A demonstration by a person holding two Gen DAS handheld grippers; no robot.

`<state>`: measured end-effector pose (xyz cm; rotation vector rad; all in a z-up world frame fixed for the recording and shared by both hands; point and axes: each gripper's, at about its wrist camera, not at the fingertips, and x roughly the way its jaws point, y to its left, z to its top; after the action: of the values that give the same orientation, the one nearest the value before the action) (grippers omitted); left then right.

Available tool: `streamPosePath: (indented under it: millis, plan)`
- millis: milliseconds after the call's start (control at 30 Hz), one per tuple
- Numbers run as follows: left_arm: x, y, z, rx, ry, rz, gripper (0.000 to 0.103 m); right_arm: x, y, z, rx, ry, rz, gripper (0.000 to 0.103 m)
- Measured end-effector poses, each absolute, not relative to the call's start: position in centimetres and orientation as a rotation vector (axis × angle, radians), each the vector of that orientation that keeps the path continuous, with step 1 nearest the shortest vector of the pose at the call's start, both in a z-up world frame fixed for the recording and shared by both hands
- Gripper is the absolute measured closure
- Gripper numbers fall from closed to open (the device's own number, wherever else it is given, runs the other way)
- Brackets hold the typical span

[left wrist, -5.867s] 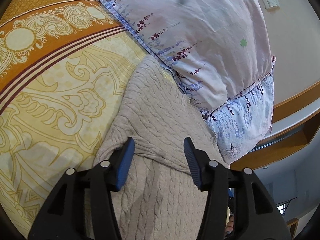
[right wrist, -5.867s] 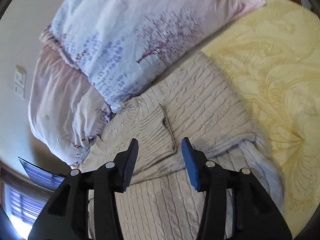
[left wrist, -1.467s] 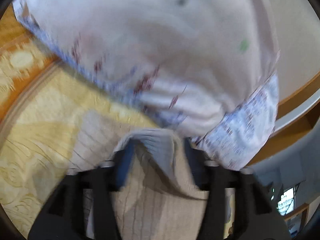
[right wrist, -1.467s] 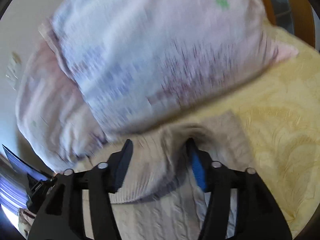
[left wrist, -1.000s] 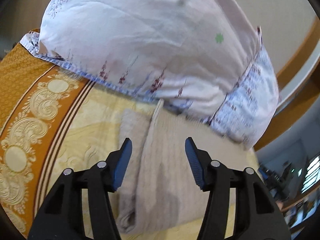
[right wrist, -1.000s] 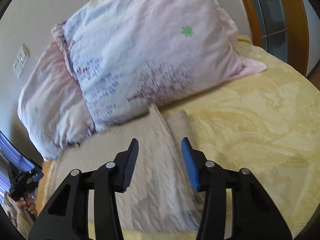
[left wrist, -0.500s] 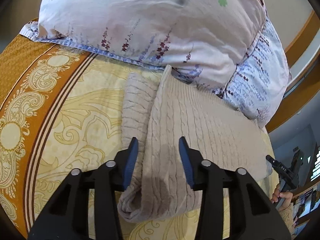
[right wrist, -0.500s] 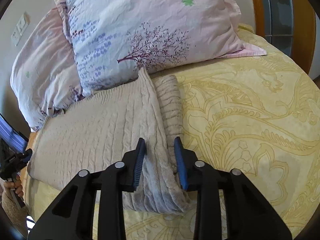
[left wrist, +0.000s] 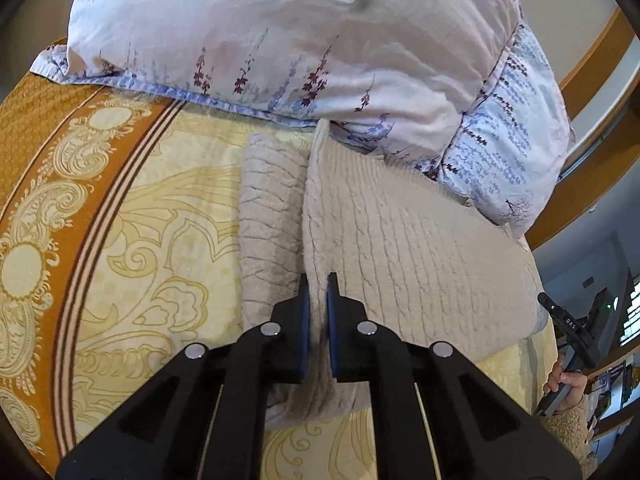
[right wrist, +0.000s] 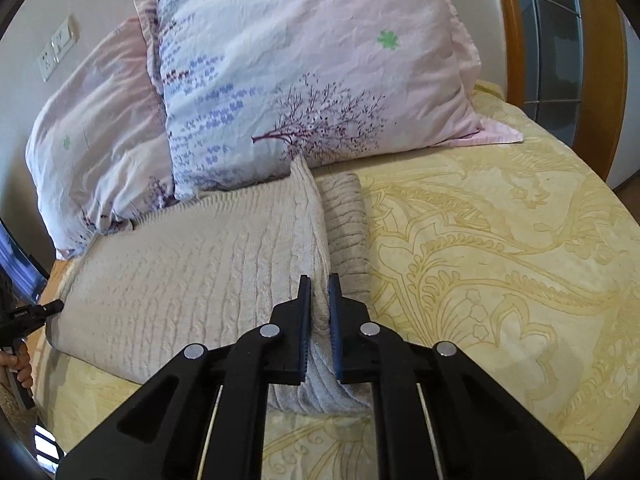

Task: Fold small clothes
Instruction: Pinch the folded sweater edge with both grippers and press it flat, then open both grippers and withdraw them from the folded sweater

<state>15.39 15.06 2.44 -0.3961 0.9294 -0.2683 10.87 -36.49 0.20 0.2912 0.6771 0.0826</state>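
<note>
A beige cable-knit sweater (left wrist: 404,248) lies folded on the yellow patterned bedspread (left wrist: 152,264), just below the pillows. My left gripper (left wrist: 317,312) is shut on the sweater's left near edge, pinching a raised ridge of knit. A folded sleeve (left wrist: 268,216) lies left of that ridge. In the right wrist view the same sweater (right wrist: 192,264) spreads to the left. My right gripper (right wrist: 319,312) is shut on its right near edge, with a folded strip (right wrist: 346,220) to the right.
Two floral pillows (left wrist: 280,36) (right wrist: 312,80) lean against the wall behind the sweater. An orange bedspread border (left wrist: 44,168) runs at the left. A wooden bed frame (right wrist: 516,32) is at the right. Open bedspread (right wrist: 500,260) lies right of the sweater.
Both grippers have closed from open onto the near edges of the folded sweater. Earlier, the sweater was folded up toward the pillows.
</note>
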Motion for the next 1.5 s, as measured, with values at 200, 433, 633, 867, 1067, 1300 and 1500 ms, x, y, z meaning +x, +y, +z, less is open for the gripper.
streamPosePath:
  millis: [200,433,633,867,1067,1300,1500]
  plan:
    - [14.7,15.7,2.4,-0.386,0.943,-0.294,0.096,9.8,-36.3,-0.1,0.299,0.702,0.075,0.094]
    - [14.7,16.1,0.9,-0.4,0.963,-0.288,0.096,10.5,-35.5,-2.0,0.246,0.768,0.002,0.094]
    - [14.5,16.3,1.9,-0.415,0.926,-0.272,0.078,10.4,-35.1,-0.8,0.235,0.745,-0.054,0.072]
    - [14.0,12.6,5.1,-0.305,0.793,-0.286,0.045,11.8,-30.5,1.0,0.167,0.692,0.112,0.057]
    - [15.8,9.1,3.4,-0.231,0.856,-0.31,0.041,15.4,-27.7,-0.8,0.162,0.784,0.225,0.056]
    - [16.7,9.9,1.6,-0.261,0.895,-0.283,0.041,17.6,-27.3,-1.7,0.187,0.828,0.22,0.044]
    - [15.9,14.5,3.4,-0.456,0.84,-0.275,0.038,15.7,-27.5,-1.7,0.187,0.808,0.239,0.037]
